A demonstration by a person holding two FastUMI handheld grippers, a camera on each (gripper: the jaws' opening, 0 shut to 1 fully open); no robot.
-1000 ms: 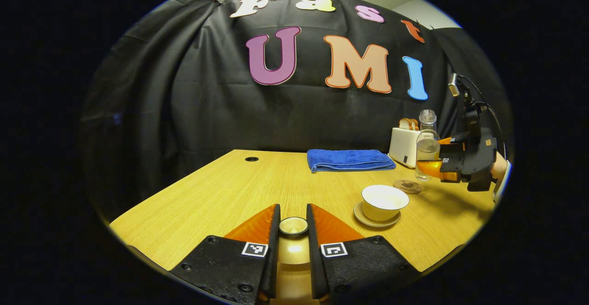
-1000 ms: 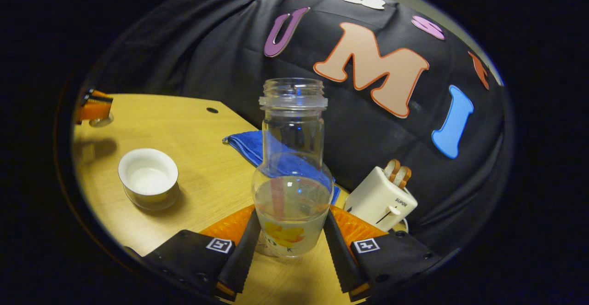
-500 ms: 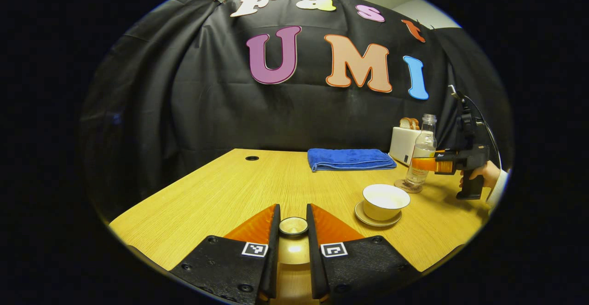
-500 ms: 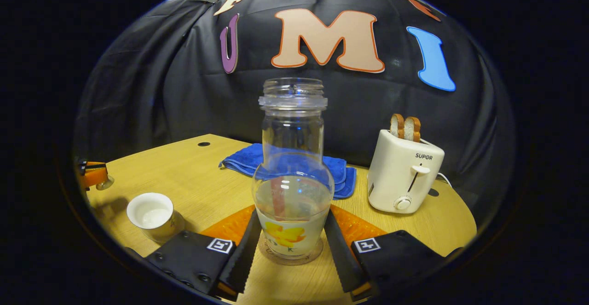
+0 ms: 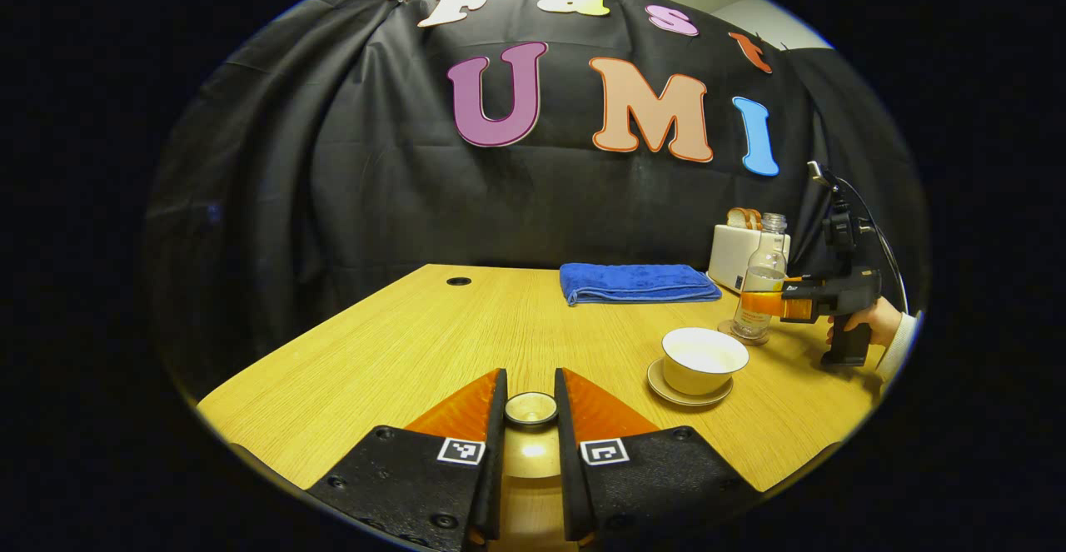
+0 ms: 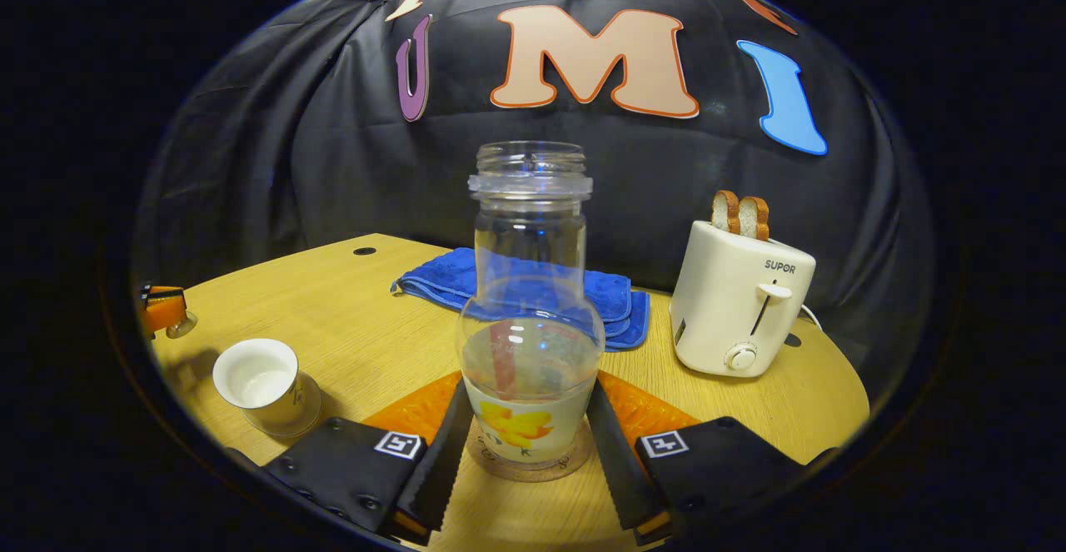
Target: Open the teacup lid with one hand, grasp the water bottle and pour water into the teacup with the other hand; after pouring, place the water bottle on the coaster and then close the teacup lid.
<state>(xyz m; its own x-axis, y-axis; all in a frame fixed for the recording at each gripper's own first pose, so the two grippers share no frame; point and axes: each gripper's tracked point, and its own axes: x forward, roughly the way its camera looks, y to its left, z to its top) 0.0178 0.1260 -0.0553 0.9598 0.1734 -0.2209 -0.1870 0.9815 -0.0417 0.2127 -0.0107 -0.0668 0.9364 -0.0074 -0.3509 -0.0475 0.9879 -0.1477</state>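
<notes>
In the left gripper view my left gripper (image 5: 530,406) is shut on the knob of the golden teacup lid (image 5: 530,452), held above the table's near side. The open white teacup (image 5: 704,360) stands on its saucer (image 5: 666,390) to the right. In the right gripper view the clear water bottle (image 6: 531,319), uncapped and partly filled, stands upright on the round coaster (image 6: 533,470). My right gripper (image 6: 529,398) is shut on its lower body. The teacup (image 6: 258,381) shows at lower left, with the left gripper (image 6: 166,315) and lid (image 6: 181,327) beyond it.
A folded blue towel (image 6: 516,281) lies behind the bottle, and a white toaster (image 6: 741,302) with two bread slices stands at its right. A cable hole (image 6: 364,251) sits near the table's far edge. A hand (image 5: 874,319) holds the right gripper (image 5: 762,304) around the bottle (image 5: 762,281).
The right gripper has levelled out and come down with the bottle, which now stands on the coaster. The left gripper still holds the lid in the same place.
</notes>
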